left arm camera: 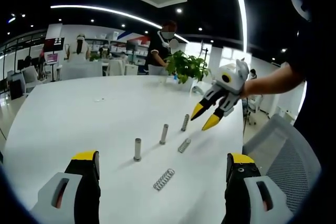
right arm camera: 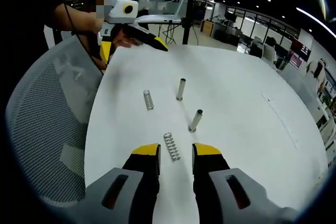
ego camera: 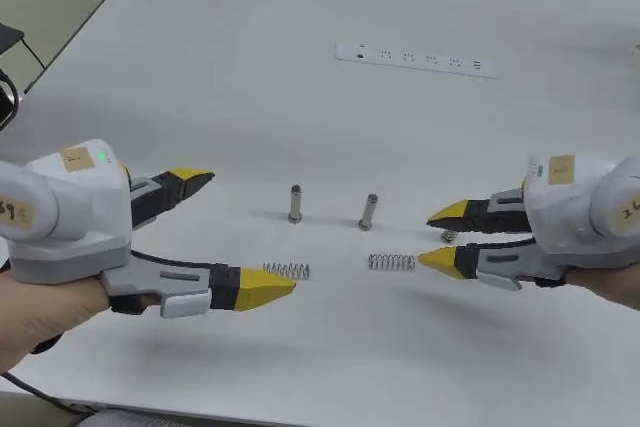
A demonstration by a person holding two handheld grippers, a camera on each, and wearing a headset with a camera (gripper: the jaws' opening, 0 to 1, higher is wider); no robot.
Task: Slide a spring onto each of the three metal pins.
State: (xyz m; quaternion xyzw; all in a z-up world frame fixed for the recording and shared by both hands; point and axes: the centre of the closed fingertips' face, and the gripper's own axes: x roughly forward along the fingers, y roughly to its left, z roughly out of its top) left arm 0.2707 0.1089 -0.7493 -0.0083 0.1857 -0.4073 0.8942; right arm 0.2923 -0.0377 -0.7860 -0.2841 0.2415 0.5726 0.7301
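A: Where do the springs lie?

B: Flat on the white table [ego camera: 300, 97]. The right-hand spring [ego camera: 391, 262] is just ahead of the right gripper [ego camera: 437, 238], and the left-hand spring [ego camera: 287, 270] is near the left gripper [ego camera: 235, 232]. The left pin [ego camera: 295, 203], middle pin [ego camera: 368, 212] and third pin [left arm camera: 185, 122] stand upright and bare.

A: And the tongs?

B: Both are empty. The left is spread wide, the right parted narrowly.

A: What are the risks?

B: Likely a pinched coil squirting out or rolling away. A jaw tip could also topple the third pin, which stands close to the right gripper.

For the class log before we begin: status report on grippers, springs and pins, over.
Left gripper open, right gripper open, both empty. Two springs loose on table; two pins bare. Third pin at right tips, blurred.
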